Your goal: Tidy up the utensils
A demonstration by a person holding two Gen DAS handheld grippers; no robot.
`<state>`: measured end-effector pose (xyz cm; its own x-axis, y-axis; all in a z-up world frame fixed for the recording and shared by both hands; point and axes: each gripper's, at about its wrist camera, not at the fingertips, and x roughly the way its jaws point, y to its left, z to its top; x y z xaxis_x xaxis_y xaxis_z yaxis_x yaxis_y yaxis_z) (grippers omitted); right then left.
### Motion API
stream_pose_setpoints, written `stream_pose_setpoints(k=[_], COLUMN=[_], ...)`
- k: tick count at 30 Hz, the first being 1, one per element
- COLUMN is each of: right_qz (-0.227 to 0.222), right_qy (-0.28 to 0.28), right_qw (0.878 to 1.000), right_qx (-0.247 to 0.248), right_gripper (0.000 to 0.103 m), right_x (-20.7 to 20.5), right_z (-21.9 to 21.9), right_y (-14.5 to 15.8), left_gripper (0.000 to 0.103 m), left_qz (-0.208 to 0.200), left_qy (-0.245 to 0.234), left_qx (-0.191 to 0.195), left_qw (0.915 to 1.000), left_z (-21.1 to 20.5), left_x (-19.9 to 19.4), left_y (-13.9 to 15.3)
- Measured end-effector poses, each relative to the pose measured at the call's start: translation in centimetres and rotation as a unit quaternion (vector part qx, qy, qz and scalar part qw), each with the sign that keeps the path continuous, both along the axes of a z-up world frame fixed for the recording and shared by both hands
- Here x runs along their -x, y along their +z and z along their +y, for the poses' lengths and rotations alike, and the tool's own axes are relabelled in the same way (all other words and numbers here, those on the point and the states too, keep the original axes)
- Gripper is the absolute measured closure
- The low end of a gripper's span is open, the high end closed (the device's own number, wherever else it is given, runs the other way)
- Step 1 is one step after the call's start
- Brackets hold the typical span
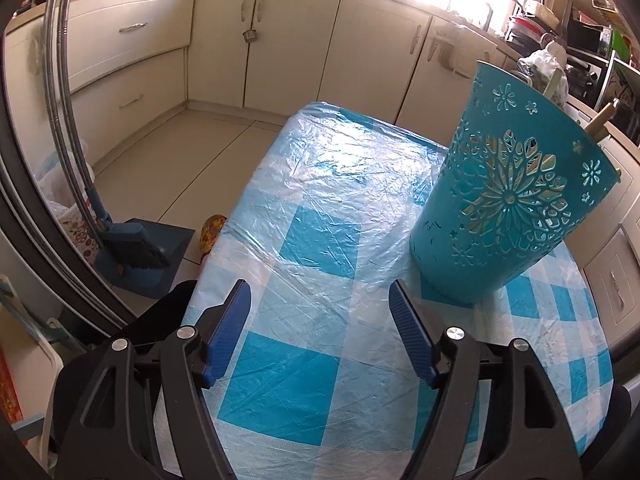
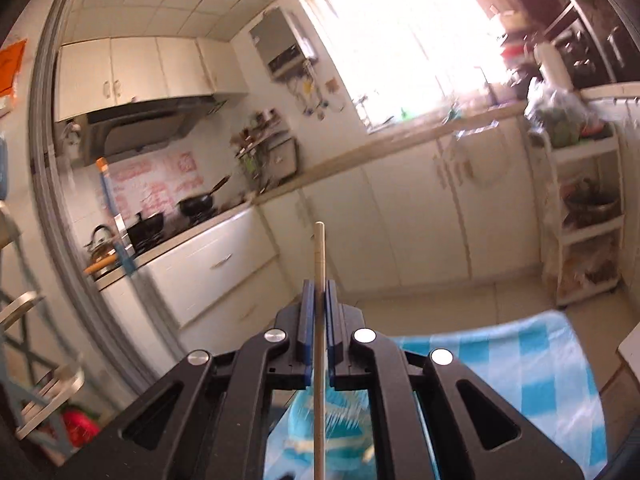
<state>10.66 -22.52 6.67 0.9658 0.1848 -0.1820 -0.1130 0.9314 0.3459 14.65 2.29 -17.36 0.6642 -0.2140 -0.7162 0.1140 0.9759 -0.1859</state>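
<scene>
A teal cut-out utensil holder (image 1: 504, 200) stands on the blue-checked table (image 1: 304, 248) at the right, with a pale wooden handle (image 1: 602, 120) sticking out of its top. My left gripper (image 1: 320, 308) is open and empty, low over the table, left of the holder. My right gripper (image 2: 319, 292) is shut on a thin pale chopstick (image 2: 319, 256) that points up past the fingertips and runs down over the blurred teal holder (image 2: 332, 428) below.
Cream kitchen cabinets (image 1: 288, 40) line the far walls. A blue broom and dustpan (image 1: 136, 252) stand on the floor left of the table. A cluttered counter (image 1: 560, 36) is at the right. A white shelf trolley (image 2: 584, 216) stands beyond the table.
</scene>
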Motion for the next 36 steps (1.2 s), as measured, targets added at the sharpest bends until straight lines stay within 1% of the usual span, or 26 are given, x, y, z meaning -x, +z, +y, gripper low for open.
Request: stream_pose_setpoints(k=[2,4,6,8,11,15,17,18,19,20,21,22,23,24,25,26,27,28,29,32,34,36], right_qz=[-0.011,-0.014,-0.006,0.000,0.012,0.030,0.037,0.039,0.039,0.040,0.043,0.047,0.051,0.058,0.066,0.076,0.086,0.099,0.110,0.135,0.157,0.170], right_qy=[-0.035,-0.063,-0.081,-0.092,-0.092,-0.068,-0.055,-0.047,-0.044,-0.038,-0.036,-0.034,-0.032,-0.028,-0.026,-0.026,-0.028,-0.034,-0.038,-0.050,-0.062,-0.068], right_qw=[0.999,0.997,0.996,0.995,0.994,0.994,0.994,0.994,0.994,0.994,0.994,0.994,0.994,0.993,0.993,0.992,0.991,0.990,0.989,0.986,0.982,0.979], right_qx=[0.019,0.038,0.044,0.046,0.053,0.075,0.086,0.091,0.093,0.095,0.096,0.096,0.095,0.095,0.095,0.096,0.095,0.093,0.090,0.083,0.089,0.094], right_gripper=[0.097,0.097,0.097,0.097,0.096,0.096,0.096,0.095,0.091,0.083,0.078,0.066,0.056,0.053,0.045,0.034,0.027,0.016,0.010,0.007,0.007,0.007], right_x=[-1.0,-1.9,-3.0,-3.0,-2.5,-1.7,-0.7,0.5,1.1,2.3,3.0,4.3,5.5,6.8,7.8,8.5,9.2,10.2,11.2,13.3,14.5,15.6], right_z=[0.4,0.7,0.9,1.0,0.8,1.8,2.1,2.3,2.5,2.6,2.7,2.8,2.8,2.8,2.9,2.8,2.8,2.7,2.6,2.5,2.8,3.1], right_y=[-0.3,-1.4,-2.9,-4.3,-5.5,-6.6,-7.0,-7.1,-7.3,-7.3,-7.5,-7.6,-7.6,-7.7,-7.8,-7.8,-7.9,-7.9,-7.8,-7.3,-6.8,-5.7], left_gripper=[0.034,0.034,0.034,0.033,0.032,0.029,0.028,0.026,0.025,0.024,0.022,0.021,0.021,0.020,0.019,0.017,0.015,0.014,0.012,0.008,0.008,0.008], left_qz=[-0.004,-0.008,-0.009,-0.010,-0.010,-0.013,-0.016,-0.018,-0.019,-0.020,-0.021,-0.020,-0.019,-0.019,-0.024,-0.029,-0.037,-0.043,-0.053,-0.079,-0.094,-0.097], left_qy=[-0.003,-0.004,-0.005,-0.006,-0.006,-0.007,-0.007,-0.007,-0.008,-0.009,-0.010,-0.010,-0.013,-0.015,-0.017,-0.019,-0.020,-0.022,-0.024,-0.028,-0.030,-0.033], left_qx=[-0.003,-0.004,-0.003,-0.002,0.000,-0.003,-0.006,-0.009,-0.013,-0.017,-0.022,-0.025,-0.026,-0.026,-0.027,-0.029,-0.032,-0.033,-0.035,-0.037,-0.037,-0.042], left_qw=[1.0000,1.0000,0.9999,0.9999,0.9999,0.9999,0.9998,0.9998,0.9997,0.9996,0.9995,0.9994,0.9994,0.9994,0.9992,0.9990,0.9986,0.9983,0.9977,0.9958,0.9945,0.9938], left_z=[-0.1,-0.2,-0.2,-0.2,-0.2,-0.3,-0.3,-0.4,-0.6,-0.7,-0.8,-0.9,-0.9,-0.9,-1.0,-1.0,-1.1,-1.1,-1.2,-1.4,-1.5,-1.6], left_x=[0.1,0.2,0.3,0.3,0.3,0.3,0.4,0.5,0.6,0.7,0.8,1.0,1.3,1.6,2.2,2.6,3.2,3.6,4.3,6.6,8.3,9.7], left_y=[0.1,0.2,0.2,0.2,0.2,0.3,0.4,0.4,0.6,0.7,0.9,1.0,1.3,1.7,2.4,3.0,3.9,4.6,5.8,9.2,11.2,13.0])
